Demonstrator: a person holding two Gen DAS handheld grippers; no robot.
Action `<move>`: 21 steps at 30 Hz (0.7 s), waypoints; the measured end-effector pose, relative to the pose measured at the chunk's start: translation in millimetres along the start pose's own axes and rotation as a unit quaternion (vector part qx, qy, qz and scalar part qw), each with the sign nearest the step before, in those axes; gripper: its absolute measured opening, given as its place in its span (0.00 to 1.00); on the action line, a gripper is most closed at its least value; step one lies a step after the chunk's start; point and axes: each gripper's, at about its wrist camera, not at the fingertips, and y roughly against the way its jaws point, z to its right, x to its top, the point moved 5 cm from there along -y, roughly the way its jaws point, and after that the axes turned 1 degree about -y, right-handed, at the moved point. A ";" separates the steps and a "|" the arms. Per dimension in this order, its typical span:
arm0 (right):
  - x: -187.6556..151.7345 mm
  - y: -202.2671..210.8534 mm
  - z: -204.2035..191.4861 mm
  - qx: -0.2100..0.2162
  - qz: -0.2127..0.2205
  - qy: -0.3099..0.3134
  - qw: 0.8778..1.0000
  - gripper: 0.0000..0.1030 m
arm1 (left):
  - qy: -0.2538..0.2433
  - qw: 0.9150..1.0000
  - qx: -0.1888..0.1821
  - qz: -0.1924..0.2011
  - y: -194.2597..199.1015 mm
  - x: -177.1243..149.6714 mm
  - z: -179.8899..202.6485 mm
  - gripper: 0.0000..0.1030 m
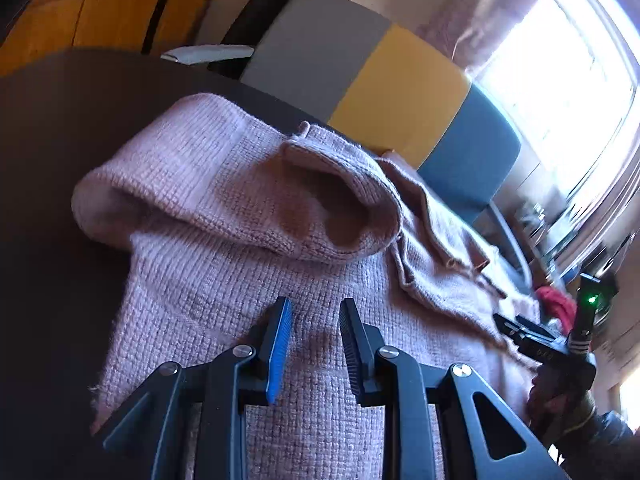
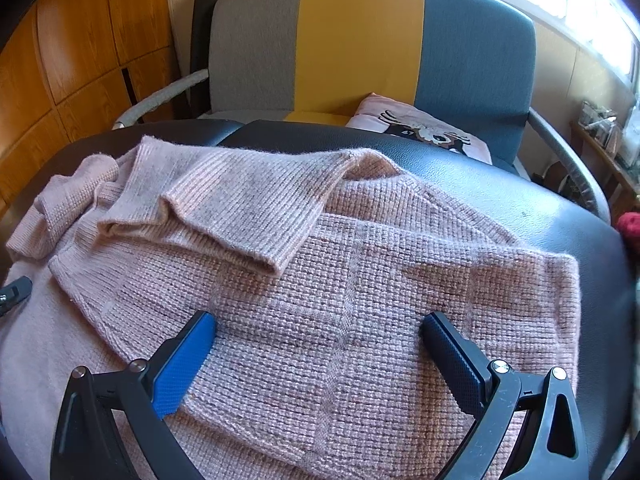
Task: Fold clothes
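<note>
Sweater: one (image 2: 360, 280), pink knit, spread flat on my dark table (image 2: 500, 184); one ribbed sleeve (image 2: 224, 216) lies folded across its chest.
Left gripper: one (image 1: 316, 320), low over the knit, its jaws a narrow way apart with nothing between them.
Right gripper: one (image 2: 320, 328), jaws spread wide, both tips resting on the sweater, gripping nothing.
Chair: one (image 2: 360, 40), striped grey, yellow and blue, behind the table.
Cushion: one (image 2: 424, 128), pink with a dog face, on the chair seat.
Left wrist view only: the sweater's open rolled collar (image 1: 340, 200), my right gripper (image 1: 520, 332) seen from the side at the sweater's far edge, a bright window (image 1: 560, 80).
Right wrist view only: the cushion, the sleeve's cuff, the sweater's whole body.
Both views: a red item (image 2: 630, 228) off the table's edge; I cannot tell what.
</note>
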 end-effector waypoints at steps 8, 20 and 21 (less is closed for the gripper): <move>34.6 43.6 -101.0 0.034 0.051 0.148 0.987 1.00 | 0.034 0.999 -0.037 0.013 4.8 -3.5 -11.7 0.24; 63.6 0.8 -262.4 0.065 -0.009 0.318 0.946 0.68 | 0.054 0.996 -0.069 0.018 9.3 -4.2 -28.4 0.24; 62.3 -3.8 -268.0 0.062 -0.017 0.327 0.943 0.68 | 0.055 0.996 -0.070 0.019 9.7 -4.5 -29.3 0.24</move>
